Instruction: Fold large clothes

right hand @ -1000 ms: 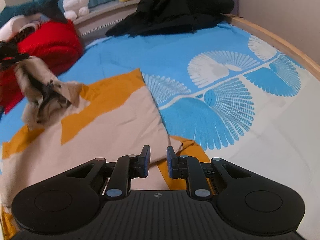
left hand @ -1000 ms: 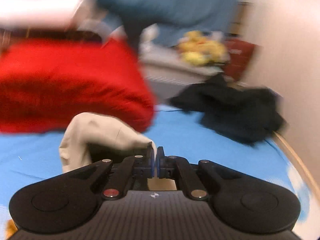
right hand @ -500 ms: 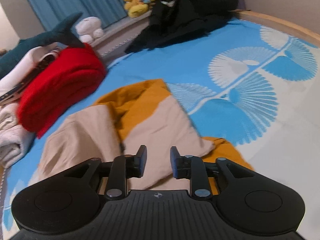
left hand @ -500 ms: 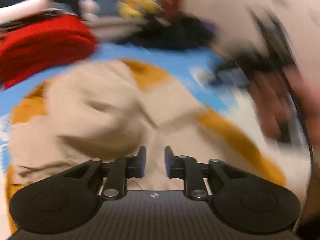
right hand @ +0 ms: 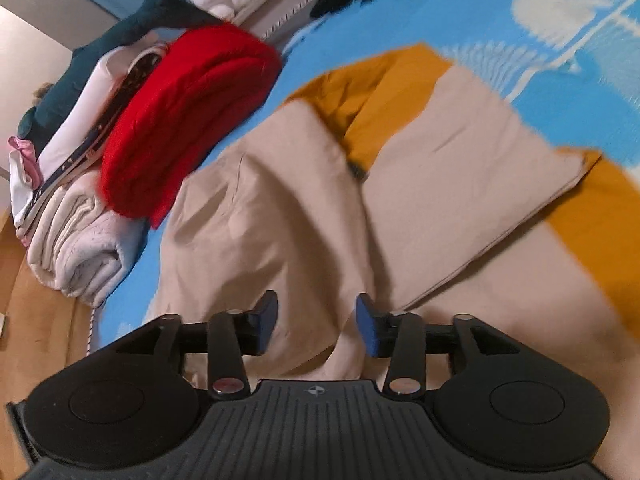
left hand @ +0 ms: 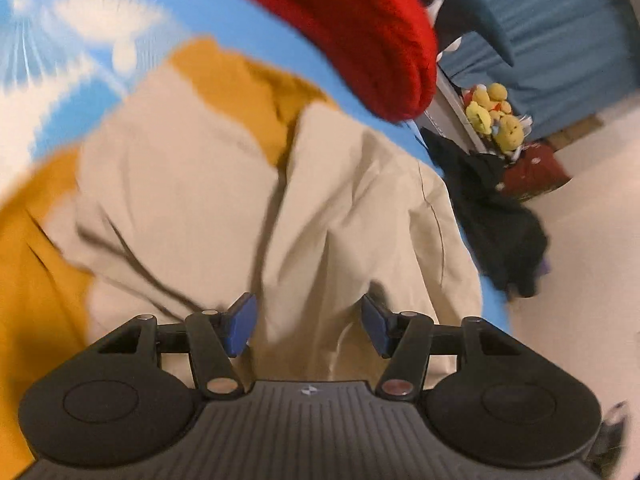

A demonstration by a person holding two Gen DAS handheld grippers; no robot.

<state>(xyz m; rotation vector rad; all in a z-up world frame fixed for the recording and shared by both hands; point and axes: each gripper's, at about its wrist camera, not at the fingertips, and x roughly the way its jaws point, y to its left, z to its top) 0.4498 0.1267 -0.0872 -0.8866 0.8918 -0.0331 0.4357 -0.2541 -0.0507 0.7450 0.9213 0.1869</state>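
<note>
A large beige and mustard-yellow garment [left hand: 224, 184] lies partly folded on the blue patterned bed sheet [left hand: 52, 64]. It also shows in the right wrist view [right hand: 440, 184], with a folded flap on its right side. My left gripper [left hand: 307, 325] is open and empty, hovering just over the beige cloth. My right gripper [right hand: 316, 322] is open and empty, close above the garment's beige fold.
A folded red knit [right hand: 188, 120] tops a stack of folded clothes [right hand: 76, 240] at the bed's left. A dark heap of clothes [left hand: 496, 216] and yellow plush toys [left hand: 496, 120] lie by the wall. A teal shark plush [right hand: 120, 40] lies behind the stack.
The left gripper has let go of the beige cloth, opened wide and swung over the garment. The right gripper has opened wider and moved in lower over the beige fold.
</note>
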